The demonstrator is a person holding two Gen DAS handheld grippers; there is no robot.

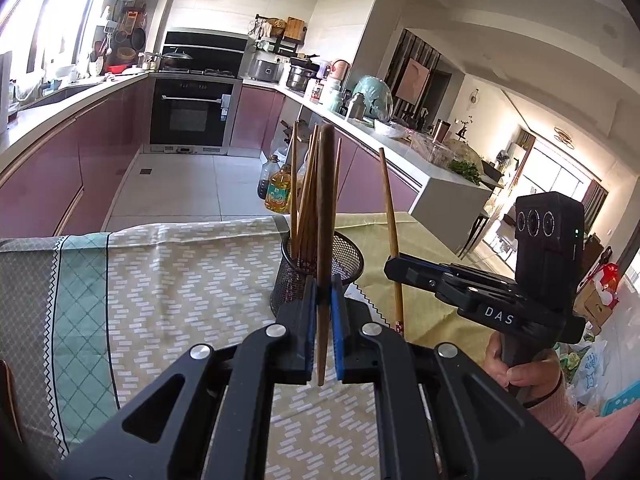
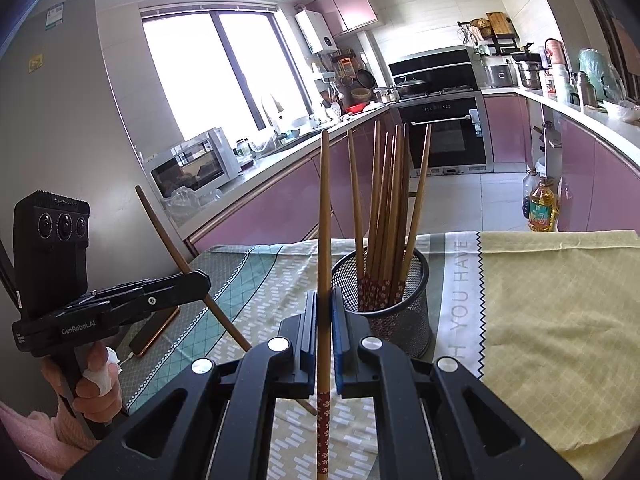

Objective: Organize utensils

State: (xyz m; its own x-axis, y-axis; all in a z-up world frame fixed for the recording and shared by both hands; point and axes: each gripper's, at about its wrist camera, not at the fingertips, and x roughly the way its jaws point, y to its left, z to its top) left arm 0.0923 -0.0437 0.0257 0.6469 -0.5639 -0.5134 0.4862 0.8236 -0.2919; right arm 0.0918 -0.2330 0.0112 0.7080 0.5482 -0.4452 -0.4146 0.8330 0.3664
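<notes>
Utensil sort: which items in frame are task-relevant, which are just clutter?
In play:
- chopstick clamped in left gripper
- chopstick clamped in right gripper
- mesh holder with chopstick bundle

Lying about:
- phone on tablecloth
- oil bottle on floor
- toaster oven

Both hands gripped their handles from below. The left tongs and the right tongs were clamped tight, angled slightly downward, side by side.
</notes>
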